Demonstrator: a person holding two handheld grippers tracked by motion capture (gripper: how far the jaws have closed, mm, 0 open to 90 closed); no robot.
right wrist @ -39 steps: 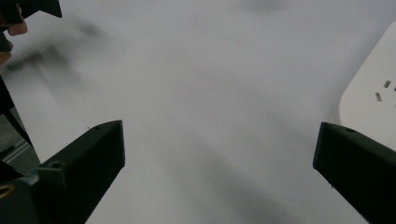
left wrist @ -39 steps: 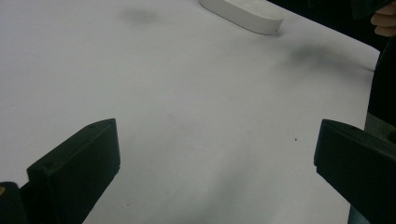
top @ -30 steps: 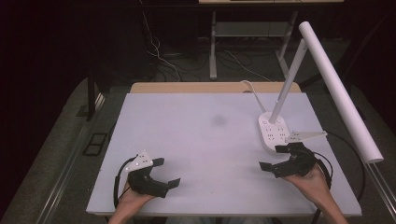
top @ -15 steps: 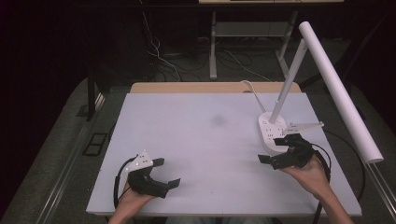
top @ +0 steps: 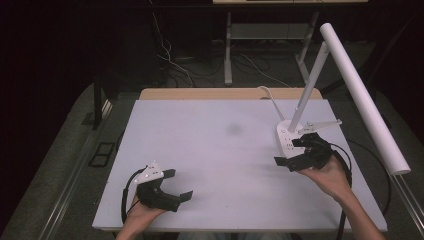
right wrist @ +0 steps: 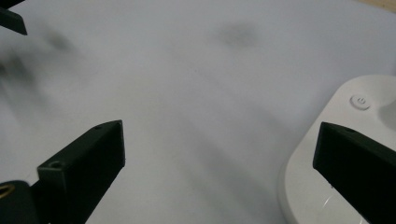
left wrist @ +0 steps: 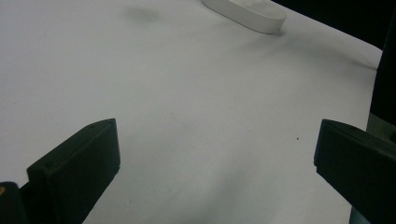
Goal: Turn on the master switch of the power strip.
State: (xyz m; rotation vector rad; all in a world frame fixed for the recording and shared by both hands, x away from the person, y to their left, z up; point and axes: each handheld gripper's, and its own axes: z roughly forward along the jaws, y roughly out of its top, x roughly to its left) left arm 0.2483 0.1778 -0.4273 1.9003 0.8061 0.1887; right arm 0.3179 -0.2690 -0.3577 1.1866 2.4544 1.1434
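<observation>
- Left gripper (top: pixel 175 184) sits low at the near-left of the table (top: pixel 210 125), held in the left hand (top: pixel 142 210). Jaws spread wide, nothing between them, just bare white tabletop in the left gripper view.
- Right gripper (top: pixel 292 152) is over on the right side, held in the right hand (top: pixel 327 175), right up against the near edge of the lamp base (top: pixel 286 137). Jaws wide apart here too, pinching nothing.
- In the right gripper view the base (right wrist: pixel 345 140) sits just beside the right-hand jaw, which overlaps its edge; can't tell if they actually touch. There's a little power button (right wrist: pixel 360 101) on top of it.
- The lamp is a white desk lamp: flat rounded base, a thin arm (top: pixel 310 85) leaning up and to the right, and a long white tube head (top: pixel 365 97) running diagonally past the table's right edge.
- Faint grey smudge (top: pixel 233 129) near the table middle, well apart from both grippers.
- Left gripper view catches the base (left wrist: pixel 245 11) far off at the top.
- Cables (top: pixel 175 60) on the dark floor behind the table.
</observation>
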